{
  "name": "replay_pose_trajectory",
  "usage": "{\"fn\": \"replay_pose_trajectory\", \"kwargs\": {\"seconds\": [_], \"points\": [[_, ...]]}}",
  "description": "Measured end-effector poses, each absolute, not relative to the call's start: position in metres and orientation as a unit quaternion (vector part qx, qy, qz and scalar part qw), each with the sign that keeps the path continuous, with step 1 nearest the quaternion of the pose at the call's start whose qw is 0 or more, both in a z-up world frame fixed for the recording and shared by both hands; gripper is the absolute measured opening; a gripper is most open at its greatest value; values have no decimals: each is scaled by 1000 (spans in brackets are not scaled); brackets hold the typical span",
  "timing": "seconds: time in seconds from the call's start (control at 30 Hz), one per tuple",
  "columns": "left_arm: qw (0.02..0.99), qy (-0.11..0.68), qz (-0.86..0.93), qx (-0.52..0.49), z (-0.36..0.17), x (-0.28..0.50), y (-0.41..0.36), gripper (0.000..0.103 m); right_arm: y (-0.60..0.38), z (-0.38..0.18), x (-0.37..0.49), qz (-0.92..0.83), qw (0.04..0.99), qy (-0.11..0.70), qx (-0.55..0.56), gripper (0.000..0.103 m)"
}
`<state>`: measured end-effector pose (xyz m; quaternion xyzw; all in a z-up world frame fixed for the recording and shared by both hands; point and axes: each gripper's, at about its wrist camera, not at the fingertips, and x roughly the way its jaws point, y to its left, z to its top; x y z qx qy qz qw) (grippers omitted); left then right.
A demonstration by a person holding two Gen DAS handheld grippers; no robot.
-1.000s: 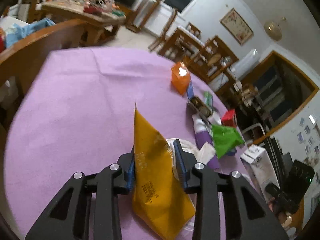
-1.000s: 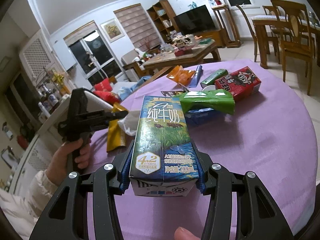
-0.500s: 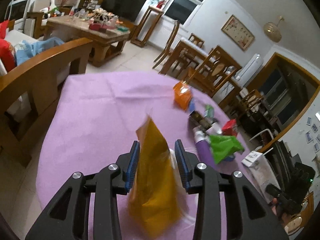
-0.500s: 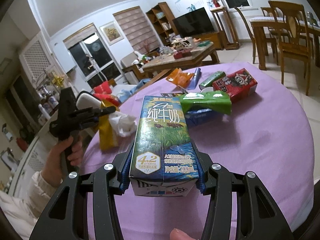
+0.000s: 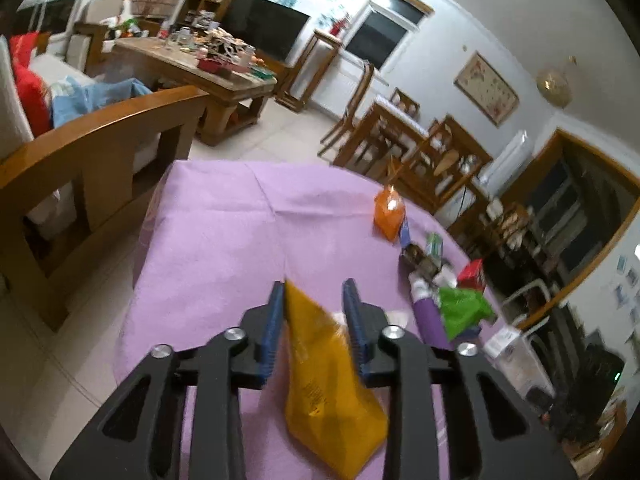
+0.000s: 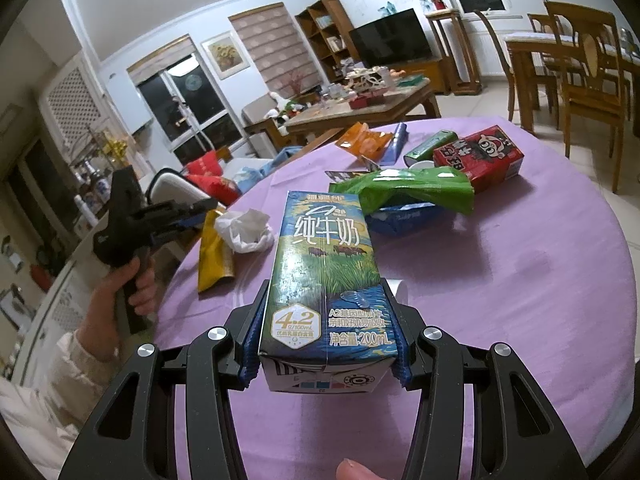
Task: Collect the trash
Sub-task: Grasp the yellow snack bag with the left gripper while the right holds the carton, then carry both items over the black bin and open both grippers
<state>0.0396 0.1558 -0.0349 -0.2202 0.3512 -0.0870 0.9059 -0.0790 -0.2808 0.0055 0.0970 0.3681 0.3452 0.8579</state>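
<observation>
Two pieces of trash are in hand: a stiff, light milk carton point(image 6: 326, 292) clamped at its base between the right gripper point(image 6: 326, 336) fingers, and a limp yellow pouch point(image 5: 328, 376) pinched in the left gripper point(image 5: 314, 320), above the purple table point(image 6: 520, 280).

The right gripper point(image 6: 326, 328) clamps a milk carton point(image 6: 326, 276) between its blue pads, above the purple surface point(image 6: 540, 280). To the left, the left gripper point(image 6: 192, 216), held in a hand point(image 6: 128, 284), has a yellow wrapper point(image 6: 214, 254) hanging from it beside a crumpled white bag point(image 6: 246, 230). Further back lie a green bag point(image 6: 404, 192), a red carton point(image 6: 478, 158) and an orange wrapper point(image 6: 360, 138).
</observation>
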Motion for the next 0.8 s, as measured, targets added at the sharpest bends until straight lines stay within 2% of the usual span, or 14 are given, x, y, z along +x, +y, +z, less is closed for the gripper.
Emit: {"fn": "replay_pose_trajectory", "kwargs": {"seconds": [0.13,0.33,0.57,0.8], "points": [[893,385,-100,-210,-52,44,146,27,-281,5,-79,345,858,368,95,50],[908,355,-86,-207,-45,35,150,22,-287,10,-81,342,861,360,105,50],[926,301,-93,-211,-5,16,150,21,-311,31,-89,334,875,328,122,50],[925,274,-178,-194,39,14,91,22,-357,52,-108,300,896,297,138,50]]}}
